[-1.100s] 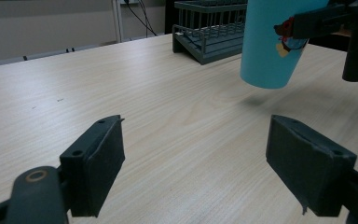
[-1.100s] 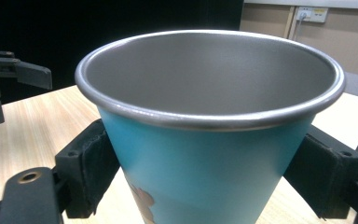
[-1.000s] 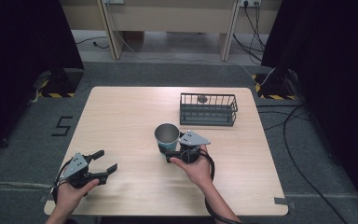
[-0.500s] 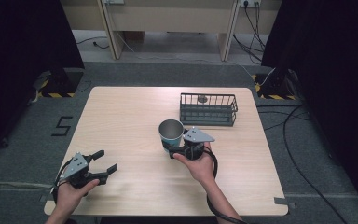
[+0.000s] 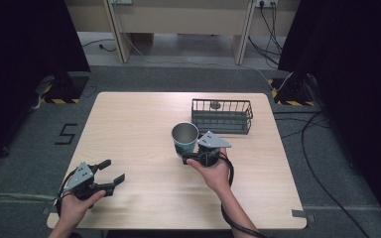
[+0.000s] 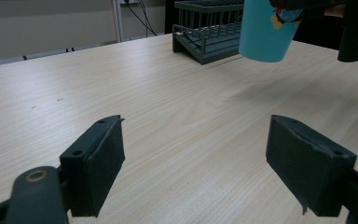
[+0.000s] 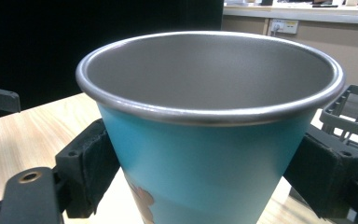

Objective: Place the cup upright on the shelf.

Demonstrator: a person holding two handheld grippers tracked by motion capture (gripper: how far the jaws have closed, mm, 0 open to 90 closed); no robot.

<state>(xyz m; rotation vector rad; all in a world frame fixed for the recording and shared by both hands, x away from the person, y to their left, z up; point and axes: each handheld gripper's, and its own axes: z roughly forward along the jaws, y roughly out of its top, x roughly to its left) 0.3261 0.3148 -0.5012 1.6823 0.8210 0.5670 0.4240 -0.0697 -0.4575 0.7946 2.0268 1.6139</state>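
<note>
1. The blue cup (image 5: pixel 185 138) is held upright near the middle of the counter (image 5: pixel 144 124), lifted clear of the wood; in the left gripper view its base (image 6: pixel 264 32) hangs above a soft shadow, so it is judged to be in carriage rather than at rest.

2. The right gripper (image 5: pixel 194 155) is clenched on the cup, one of its fingers (image 7: pixel 87 163) being pressed to each side of the lower wall. The grip is taken low and from the 6 o'clock side, so that the steel-lined mouth is kept level and open.

3. The wire rack (image 5: pixel 222 115) is seen at about 2 o'clock from the cup, near it but apart. A small dark object (image 5: pixel 215 104) lies at its far edge; what it is cannot be told. The rack is judged the likely place for the cup.

4. The left gripper (image 5: pixel 110 177) is kept at about 8 o'clock from the cup, well apart, low over bare wood. Its fingers (image 6: pixel 95 165) are released and spread wide, with nothing between them, so that the way to the rack is left free.
</note>
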